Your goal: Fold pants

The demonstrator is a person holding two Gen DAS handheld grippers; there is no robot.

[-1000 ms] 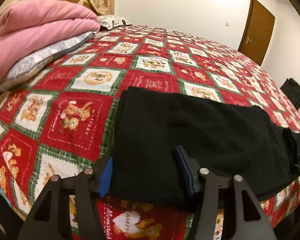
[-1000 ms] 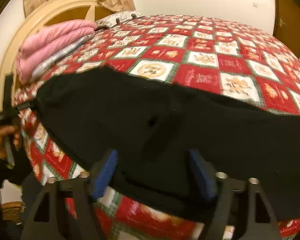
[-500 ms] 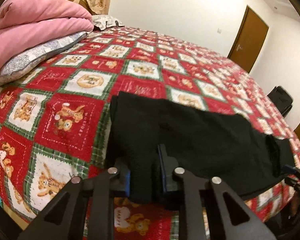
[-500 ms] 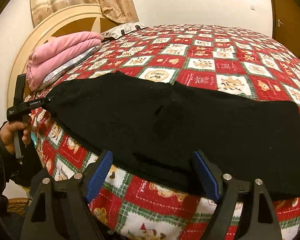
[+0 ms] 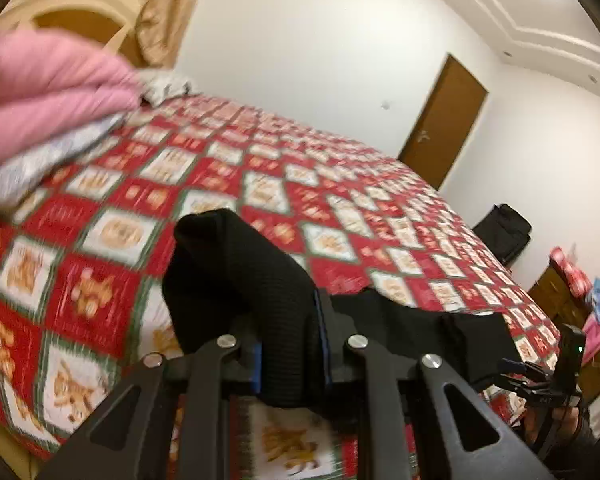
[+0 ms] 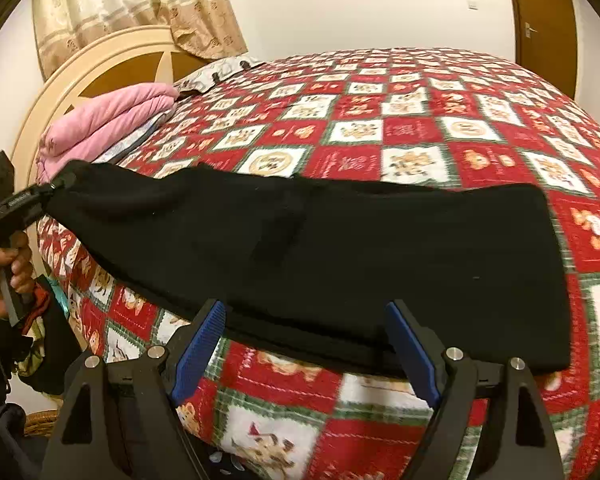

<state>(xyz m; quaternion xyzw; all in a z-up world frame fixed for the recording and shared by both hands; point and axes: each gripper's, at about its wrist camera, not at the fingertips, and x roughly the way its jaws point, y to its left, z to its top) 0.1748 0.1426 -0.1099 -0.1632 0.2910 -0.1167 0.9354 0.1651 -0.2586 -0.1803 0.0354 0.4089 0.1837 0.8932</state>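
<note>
Black pants (image 6: 340, 248) lie folded lengthwise along the near edge of a bed with a red patchwork quilt (image 6: 420, 132). My left gripper (image 5: 290, 350) is shut on the left end of the pants (image 5: 236, 276) and holds it lifted off the quilt; it also shows in the right wrist view (image 6: 40, 196). My right gripper (image 6: 306, 344) is open, its blue pads either side of the pants' near edge, not closed on the cloth. The right gripper also shows at the far right of the left wrist view (image 5: 548, 380).
A folded pink blanket (image 6: 108, 124) on a pillow lies at the head of the bed by a cream headboard (image 6: 100, 68). A brown door (image 5: 444, 120) is in the far wall. A black bag (image 5: 504, 232) and clutter stand beyond the bed's foot.
My left gripper has closed on the left end of the pants and lifted it up off the quilt. My right gripper has drawn back a little and stays open.
</note>
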